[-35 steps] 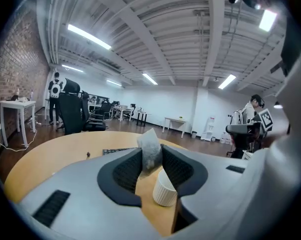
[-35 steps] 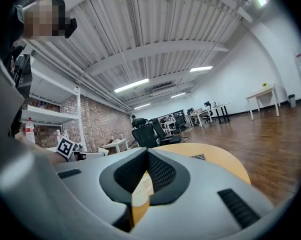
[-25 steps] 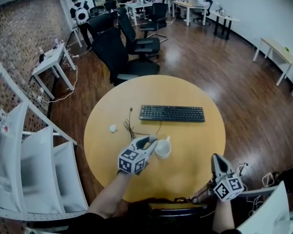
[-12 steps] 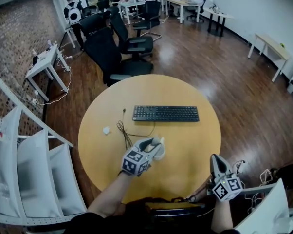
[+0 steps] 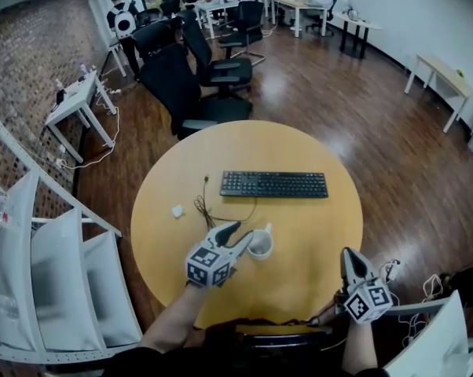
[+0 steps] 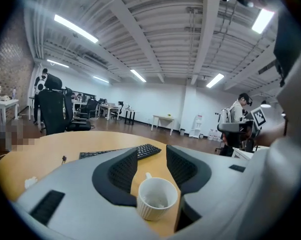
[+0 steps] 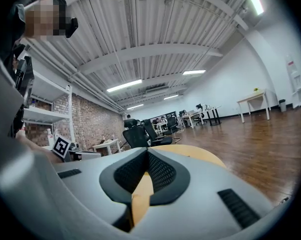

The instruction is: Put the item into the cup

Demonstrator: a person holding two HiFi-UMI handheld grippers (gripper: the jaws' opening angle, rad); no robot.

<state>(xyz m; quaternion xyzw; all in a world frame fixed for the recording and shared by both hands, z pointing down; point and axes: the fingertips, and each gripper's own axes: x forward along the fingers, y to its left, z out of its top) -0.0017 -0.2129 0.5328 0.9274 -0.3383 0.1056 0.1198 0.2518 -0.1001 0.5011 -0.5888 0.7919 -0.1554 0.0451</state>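
Note:
A white ribbed cup [image 5: 261, 243] stands upright on the round wooden table [image 5: 315, 281], in front of the keyboard. My left gripper [image 5: 240, 234] hovers at the cup's left rim. In the left gripper view the cup [image 6: 157, 199] sits just below and between the jaws, which are opening; the pads [image 6: 123, 169] touch nothing. Something pale lies in the cup's bottom; what it is I cannot make out. My right gripper [image 5: 348, 254] rests at the table's near right edge, its fingertips [image 7: 147, 153] together with nothing between them.
A black keyboard [image 5: 274, 184] lies across the table's middle, its dark cable [image 5: 205, 206] looping toward the left gripper. A small white object [image 5: 177, 210] sits at the table's left. Black office chairs [image 5: 191, 93] stand beyond the table; white shelving [image 5: 56, 265] is on the left.
The left gripper has drawn back from over the cup toward its left side, and its jaws have spread wider. The right gripper has stayed put.

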